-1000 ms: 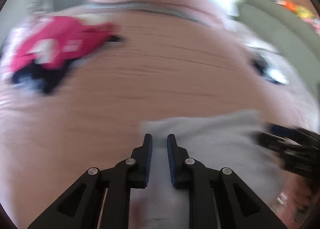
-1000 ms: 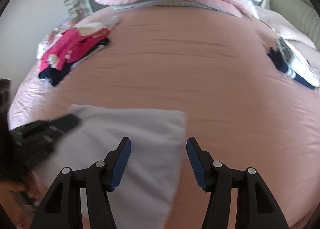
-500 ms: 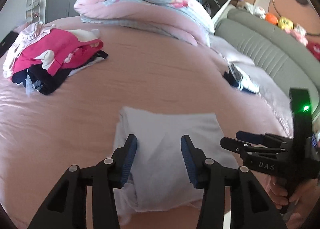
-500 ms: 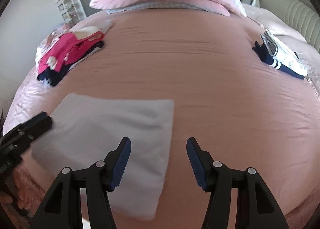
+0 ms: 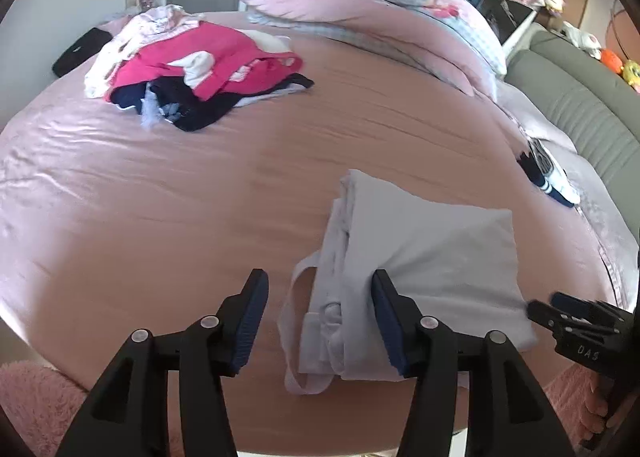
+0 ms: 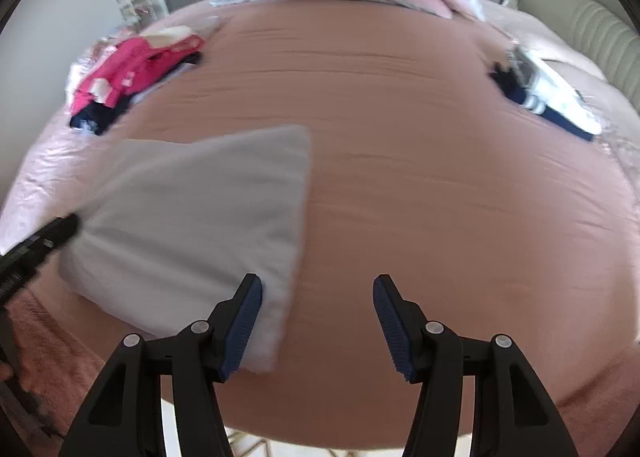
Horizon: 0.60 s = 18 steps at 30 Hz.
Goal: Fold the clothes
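A folded pale grey garment (image 5: 432, 257) lies on the pink bed (image 5: 168, 217), near its front edge. My left gripper (image 5: 318, 319) is open, with the garment's left end and a loose strap between its fingers. In the right wrist view the same garment (image 6: 192, 217) lies at lower left. My right gripper (image 6: 316, 321) is open, its left finger (image 6: 244, 321) over the garment's right corner and its right finger over bare sheet. The right gripper (image 5: 576, 325) also shows at the lower right of the left wrist view.
A heap of pink, white and navy clothes (image 5: 192, 69) lies at the back left. A folded navy and white item (image 5: 548, 177) sits at the right edge. Pink pillows (image 5: 372, 5) are stacked at the head. A grey sofa (image 5: 580, 97) stands to the right.
My left gripper went from nearly shut to wide open and drew back and left, off the garment's middle. My right gripper stayed open and shifted slightly right.
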Each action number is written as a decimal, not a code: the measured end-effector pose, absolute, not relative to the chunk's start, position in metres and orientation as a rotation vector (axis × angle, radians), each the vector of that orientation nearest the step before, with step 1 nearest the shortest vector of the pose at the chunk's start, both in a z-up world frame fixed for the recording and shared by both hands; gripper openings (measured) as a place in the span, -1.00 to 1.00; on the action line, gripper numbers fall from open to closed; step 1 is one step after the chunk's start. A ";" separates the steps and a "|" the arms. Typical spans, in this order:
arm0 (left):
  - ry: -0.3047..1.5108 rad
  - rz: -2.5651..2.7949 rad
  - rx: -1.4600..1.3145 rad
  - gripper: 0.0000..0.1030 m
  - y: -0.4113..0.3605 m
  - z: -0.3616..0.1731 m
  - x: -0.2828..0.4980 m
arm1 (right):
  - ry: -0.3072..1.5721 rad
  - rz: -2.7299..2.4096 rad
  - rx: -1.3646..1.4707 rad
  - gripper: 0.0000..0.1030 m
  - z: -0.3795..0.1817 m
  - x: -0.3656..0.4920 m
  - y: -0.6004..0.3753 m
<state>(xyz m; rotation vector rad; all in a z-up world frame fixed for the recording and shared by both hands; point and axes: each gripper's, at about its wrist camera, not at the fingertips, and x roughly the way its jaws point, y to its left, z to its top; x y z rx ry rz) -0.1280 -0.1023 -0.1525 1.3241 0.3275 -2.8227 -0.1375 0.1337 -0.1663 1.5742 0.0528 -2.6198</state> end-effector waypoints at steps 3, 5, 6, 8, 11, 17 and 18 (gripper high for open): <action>0.366 -2.839 1.235 -0.03 -0.107 -0.141 -0.119 | 0.055 -2.600 1.559 0.11 -0.167 -0.135 0.129; 0.433 -2.884 1.167 -0.03 -0.110 -0.132 -0.110 | 0.057 -2.587 1.548 0.11 -0.168 -0.133 0.126; 0.487 -2.920 1.164 -0.03 -0.110 -0.130 -0.106 | 0.058 -2.581 1.543 0.11 -0.168 -0.132 0.124; 0.527 -2.925 1.220 -0.03 -0.109 -0.134 -0.107 | 0.060 -2.568 1.533 0.11 -0.169 -0.130 0.121; 0.549 -2.885 1.337 -0.03 -0.107 -0.146 -0.112 | 0.062 -2.548 1.517 0.11 -0.170 -0.127 0.116; 0.567 -2.807 1.410 0.00 -0.116 -0.161 -0.116 | 0.062 -2.510 1.488 0.11 -0.172 -0.122 0.108; 0.561 -2.802 1.409 0.01 -0.118 -0.162 -0.116 | 0.048 -2.505 1.490 0.13 -0.173 -0.122 0.111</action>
